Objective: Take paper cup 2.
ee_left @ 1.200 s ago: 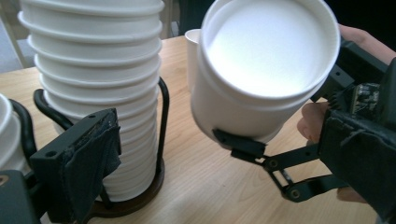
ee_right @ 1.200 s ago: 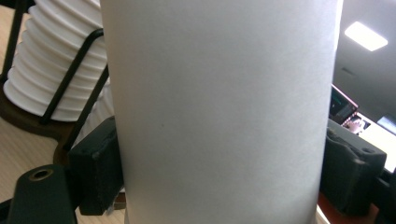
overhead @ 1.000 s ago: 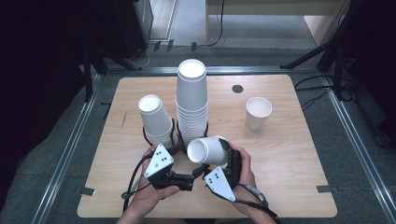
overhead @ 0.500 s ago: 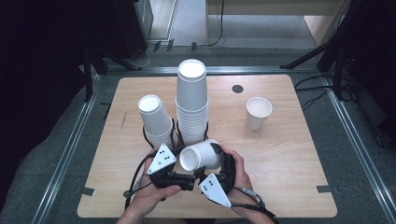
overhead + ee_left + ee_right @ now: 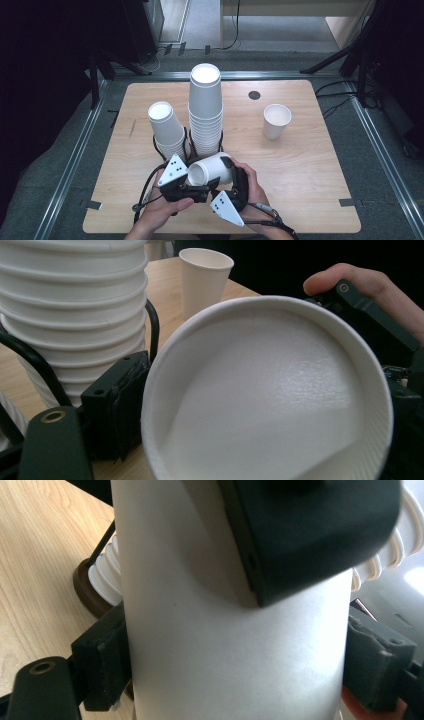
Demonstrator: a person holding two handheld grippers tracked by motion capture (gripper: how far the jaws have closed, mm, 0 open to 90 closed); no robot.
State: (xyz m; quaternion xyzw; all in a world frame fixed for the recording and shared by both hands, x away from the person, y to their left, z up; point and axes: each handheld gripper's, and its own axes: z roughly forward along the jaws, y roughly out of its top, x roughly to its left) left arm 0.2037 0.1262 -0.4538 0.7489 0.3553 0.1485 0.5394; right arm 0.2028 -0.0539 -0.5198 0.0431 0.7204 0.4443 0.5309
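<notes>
White paper cup [image 5: 210, 171] lying on its side above the table's near edge, our right gripper [image 5: 231, 186] clamped on its wall, our left gripper [image 5: 192, 186] at its rim, jaws just closing around it, contact unclear, tall cup stack [image 5: 205, 111] and shorter stack [image 5: 167, 129] just behind, lone upright cup [image 5: 276, 120] well apart on the wooden table [image 5: 310, 165].

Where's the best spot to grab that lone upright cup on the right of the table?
Probably the lone cup is best gripped across its side wall, below the rim, coming in level from the near side: it stands upright, mouth up, apart from the stacks, with bare table around it.
</notes>
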